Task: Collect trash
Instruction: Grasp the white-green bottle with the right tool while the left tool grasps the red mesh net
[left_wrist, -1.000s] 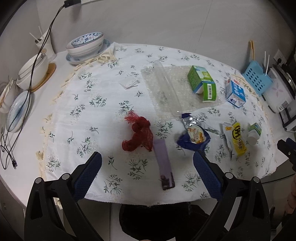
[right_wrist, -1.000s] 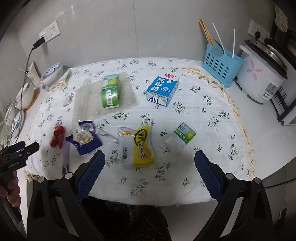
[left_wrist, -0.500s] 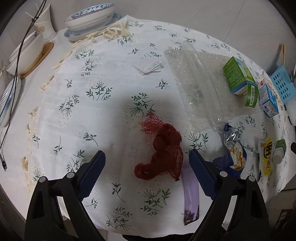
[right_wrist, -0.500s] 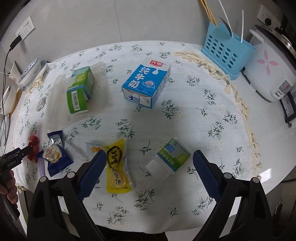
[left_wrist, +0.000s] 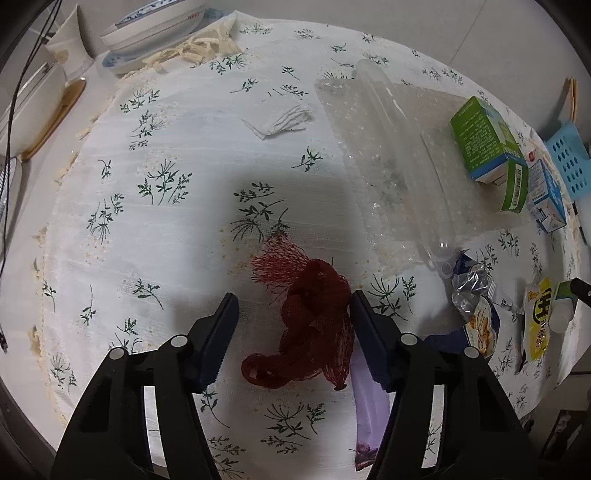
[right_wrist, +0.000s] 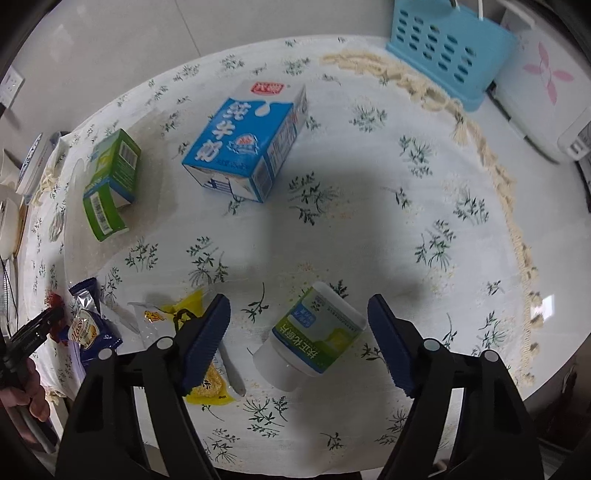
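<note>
Home kitchen, per what I see: worktop w/ floral tablecloth (right_wrist: 369, 206), stacked bowls (left_wrist: 155, 22), blue utensil basket (right_wrist: 447, 48), rice cooker (right_wrist: 543, 85) w/ pink flower print, wall socket (right_wrist: 11, 86), milk carton (right_wrist: 243, 140).

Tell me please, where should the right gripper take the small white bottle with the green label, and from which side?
Grip the white bottle across its labelled middle, coming down from above. It lies on its side on the tablecloth, and its round body already sits between the open fingers of the right gripper. The middle looks widest and evenly curved, so it should be less likely to squirt out than the cap end.
</note>
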